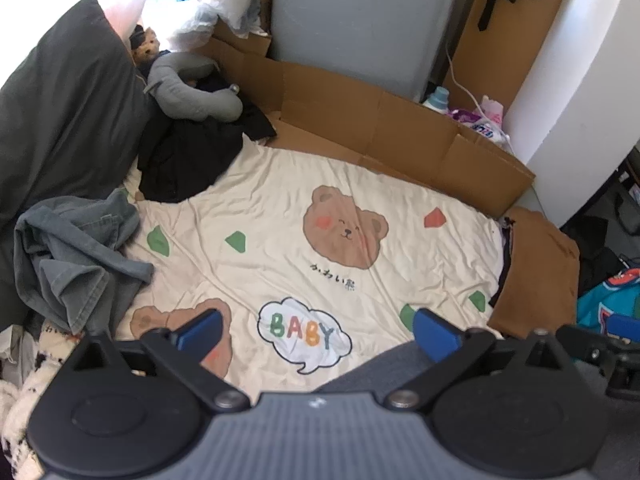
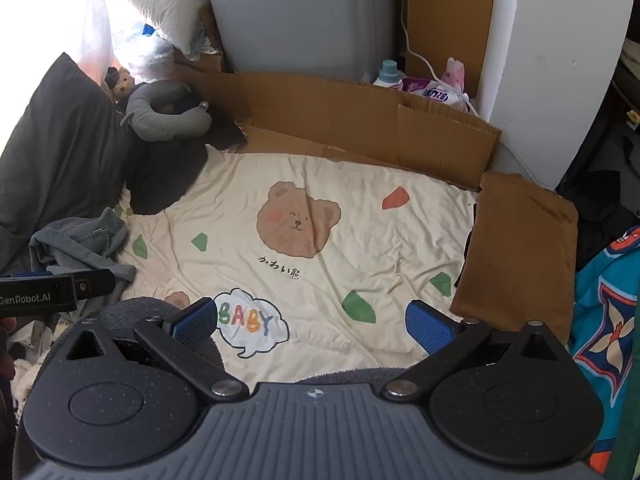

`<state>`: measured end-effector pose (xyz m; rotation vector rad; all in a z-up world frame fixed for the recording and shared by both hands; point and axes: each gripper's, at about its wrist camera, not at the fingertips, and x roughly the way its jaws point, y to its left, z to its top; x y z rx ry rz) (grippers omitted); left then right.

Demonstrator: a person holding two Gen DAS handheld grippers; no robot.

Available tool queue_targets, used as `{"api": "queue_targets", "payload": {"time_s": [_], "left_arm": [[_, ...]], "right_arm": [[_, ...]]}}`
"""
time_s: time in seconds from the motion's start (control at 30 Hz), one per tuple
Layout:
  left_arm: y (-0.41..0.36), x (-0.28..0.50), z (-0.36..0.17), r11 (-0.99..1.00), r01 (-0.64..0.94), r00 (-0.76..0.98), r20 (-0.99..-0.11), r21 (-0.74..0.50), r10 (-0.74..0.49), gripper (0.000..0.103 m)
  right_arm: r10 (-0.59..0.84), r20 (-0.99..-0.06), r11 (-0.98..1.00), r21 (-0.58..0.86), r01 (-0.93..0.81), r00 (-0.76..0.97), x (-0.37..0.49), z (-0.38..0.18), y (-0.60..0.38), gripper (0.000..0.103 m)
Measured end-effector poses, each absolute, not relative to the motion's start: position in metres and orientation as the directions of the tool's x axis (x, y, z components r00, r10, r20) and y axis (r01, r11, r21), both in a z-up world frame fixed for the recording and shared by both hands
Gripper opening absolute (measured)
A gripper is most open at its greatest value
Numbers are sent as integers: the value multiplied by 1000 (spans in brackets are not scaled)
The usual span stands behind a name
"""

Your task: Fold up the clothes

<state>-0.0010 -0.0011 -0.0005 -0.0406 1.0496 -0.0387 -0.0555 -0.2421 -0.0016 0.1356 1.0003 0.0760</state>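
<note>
Left claw (image 1: 316, 334): hovering over the near edge of the bed, blue fingers (image 1: 200, 330) spread wide, gripping nothing.
Right claw (image 2: 310, 322): hanging beside the left one over the same edge, fingers (image 2: 428, 326) wide apart and empty.
Sheet (image 1: 280, 200): lying ahead of both claws, cream with bear faces and coloured patches; a speech bubble (image 1: 306, 334) between the left claw's fingers is reading "BABY", and small dark script is sitting under the big bear (image 1: 346, 232).
Jeans (image 1: 76, 248): lying crumpled ahead and left of the left claw, at the sheet's edge.
Black garment (image 1: 188, 160): lying bunched farther ahead on the left, beyond the jeans.
Brown cloth (image 2: 520, 248): lying folded flat ahead and right of the right claw, on the bed's right side.
Cardboard (image 1: 360, 120): standing along the far edge of the bed.
Writing: "GenRobot.AI" is showing on the left device's body (image 2: 40, 294), seen left of the right claw; a packet (image 2: 436, 96) beyond the cardboard is carrying lettering too distorted to read.
</note>
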Motion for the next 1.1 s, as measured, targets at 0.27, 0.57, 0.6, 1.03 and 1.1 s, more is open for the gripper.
{"api": "queue_targets", "payload": {"time_s": [0.27, 0.57, 0.6, 1.03, 1.1], "left_arm": [[-9, -7, -4, 996, 23, 515, -852, -89, -88, 102], [-5, 5, -5, 993, 57, 485, -866, -106, -120, 103], [-5, 5, -7, 992, 64, 479, -869, -104, -122, 103], [-4, 4, -7, 992, 63, 473, -872, -112, -128, 103], [-3, 4, -6, 991, 65, 473, -871, -114, -131, 103]], "right_arm": [[109, -819, 992, 126, -9, 563, -61, -2, -242, 103], [106, -830, 991, 137, 15, 548, -52, 0, -246, 103], [105, -827, 990, 137, 18, 552, -53, 0, -246, 103], [144, -813, 982, 186, 18, 564, -58, -2, -251, 103], [146, -810, 982, 189, 18, 568, -58, -2, -251, 103]]}}
